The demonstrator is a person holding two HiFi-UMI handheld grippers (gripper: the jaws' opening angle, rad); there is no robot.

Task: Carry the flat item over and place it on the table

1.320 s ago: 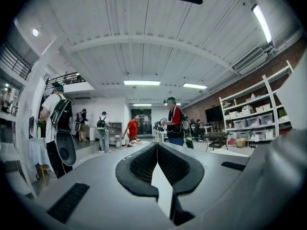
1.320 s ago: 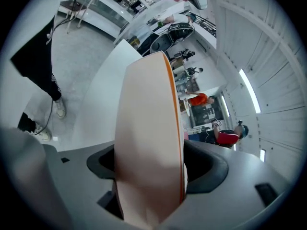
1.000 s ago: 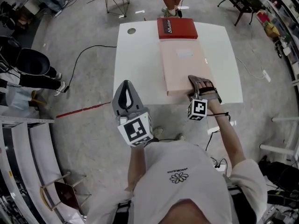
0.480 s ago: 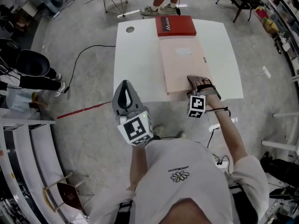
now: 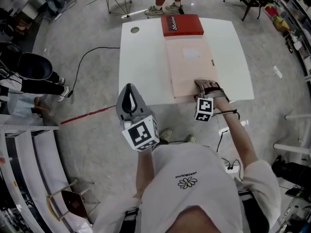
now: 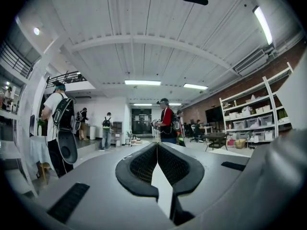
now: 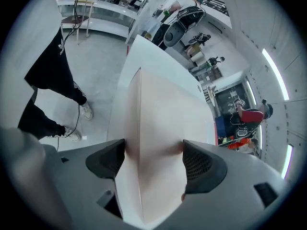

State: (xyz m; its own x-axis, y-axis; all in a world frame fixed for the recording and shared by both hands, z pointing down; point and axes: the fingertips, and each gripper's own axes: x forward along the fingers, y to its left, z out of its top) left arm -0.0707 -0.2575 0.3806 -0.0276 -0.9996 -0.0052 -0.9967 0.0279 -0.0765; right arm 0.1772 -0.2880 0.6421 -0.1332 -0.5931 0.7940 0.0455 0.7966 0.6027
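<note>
The left claw hangs in the air off the near edge of the white surface, well apart from everything, its jaws pressed together on nothing and pointed up at the room. To its right the pink flat item lies lengthwise on the surface, its far end touching a red box and its near end close to the surface's near edge. The right claw grips that near end at the right corner, one jaw on each broad face. The item looks like a long, stiff, smooth-skinned panel or carton, probably light for its size, so it should slide easily but lever hard against a single grip at one corner. A hold midway along a long edge, or the free claw steadying the left edge, would likely control it better.
</note>
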